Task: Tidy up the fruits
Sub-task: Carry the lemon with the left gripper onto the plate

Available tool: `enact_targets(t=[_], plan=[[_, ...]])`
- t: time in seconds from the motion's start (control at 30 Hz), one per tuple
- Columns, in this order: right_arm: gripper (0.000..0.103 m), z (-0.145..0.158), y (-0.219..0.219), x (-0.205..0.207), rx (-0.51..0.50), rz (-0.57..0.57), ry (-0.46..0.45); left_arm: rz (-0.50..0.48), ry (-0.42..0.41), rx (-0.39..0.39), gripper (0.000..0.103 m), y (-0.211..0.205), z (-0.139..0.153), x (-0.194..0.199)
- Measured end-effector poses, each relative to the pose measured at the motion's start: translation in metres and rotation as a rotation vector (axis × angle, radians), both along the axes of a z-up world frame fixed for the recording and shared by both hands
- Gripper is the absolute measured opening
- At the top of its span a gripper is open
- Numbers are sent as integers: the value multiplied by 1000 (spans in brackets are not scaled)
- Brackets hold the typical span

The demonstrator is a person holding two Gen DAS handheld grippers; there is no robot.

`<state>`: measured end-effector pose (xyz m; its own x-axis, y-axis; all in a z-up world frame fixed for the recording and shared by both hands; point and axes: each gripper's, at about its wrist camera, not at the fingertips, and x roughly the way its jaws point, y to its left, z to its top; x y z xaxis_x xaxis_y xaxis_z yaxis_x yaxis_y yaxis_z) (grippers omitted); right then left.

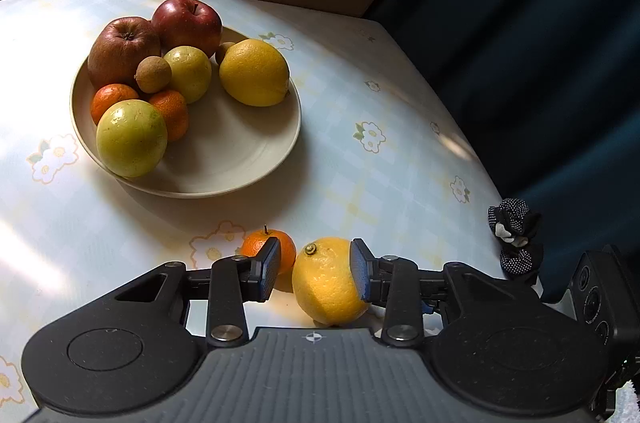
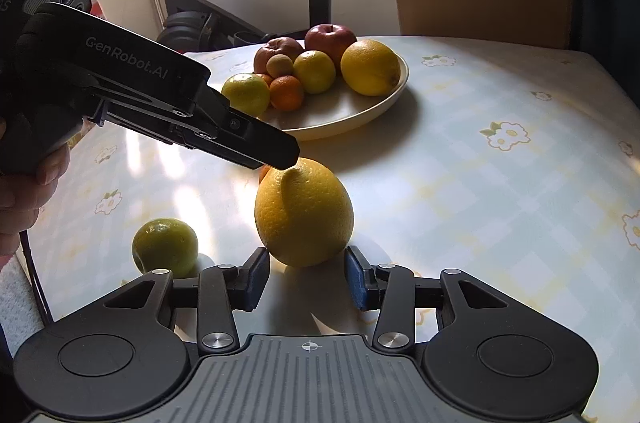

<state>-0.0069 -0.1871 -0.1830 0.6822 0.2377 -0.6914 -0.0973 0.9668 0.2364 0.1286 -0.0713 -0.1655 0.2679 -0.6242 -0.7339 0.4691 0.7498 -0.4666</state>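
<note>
A beige plate (image 1: 256,167) holds two red apples, two green citrus, a lemon, two tangerines and small brown fruits; it also shows in the right wrist view (image 2: 360,115). A loose lemon (image 1: 326,283) stands on the table between the open fingers of my left gripper (image 1: 316,269), touching the right pad only. A tangerine (image 1: 280,247) lies behind the left finger. In the right wrist view the same lemon (image 2: 304,211) sits just ahead of my open right gripper (image 2: 306,277), with the left gripper (image 2: 276,147) above it. A green citrus (image 2: 166,247) lies to the left.
The table (image 1: 380,159) has a pale flowered cloth and its edge runs along the right. A black dotted hair tie (image 1: 516,243) lies at that edge. A dark curtain (image 1: 540,43) and an exercise bike (image 2: 224,3) stand beyond the table.
</note>
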Motion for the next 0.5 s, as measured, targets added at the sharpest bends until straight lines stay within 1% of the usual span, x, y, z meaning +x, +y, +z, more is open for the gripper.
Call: enact_targets(t=[0.07, 0.13, 0.3, 0.37, 0.43, 0.5], plan=[[38, 0, -1, 0, 3, -1, -3, 8, 32, -27, 38, 4, -3, 3], [38, -1, -2, 0, 9, -4, -5, 15, 36, -26, 38, 4, -5, 5], [39, -2, -2, -1, 14, -10, -11, 23, 73, -77, 38, 3, -9, 11], [39, -1, -2, -1, 21, -20, -9, 7, 86, -73, 39, -1, -12, 11], [39, 0, -2, -1, 18, -28, -9, 10, 78, -72, 38, -3, -14, 11], [38, 0, -2, -2, 17, -33, -12, 15, 82, -78, 38, -4, -14, 11]])
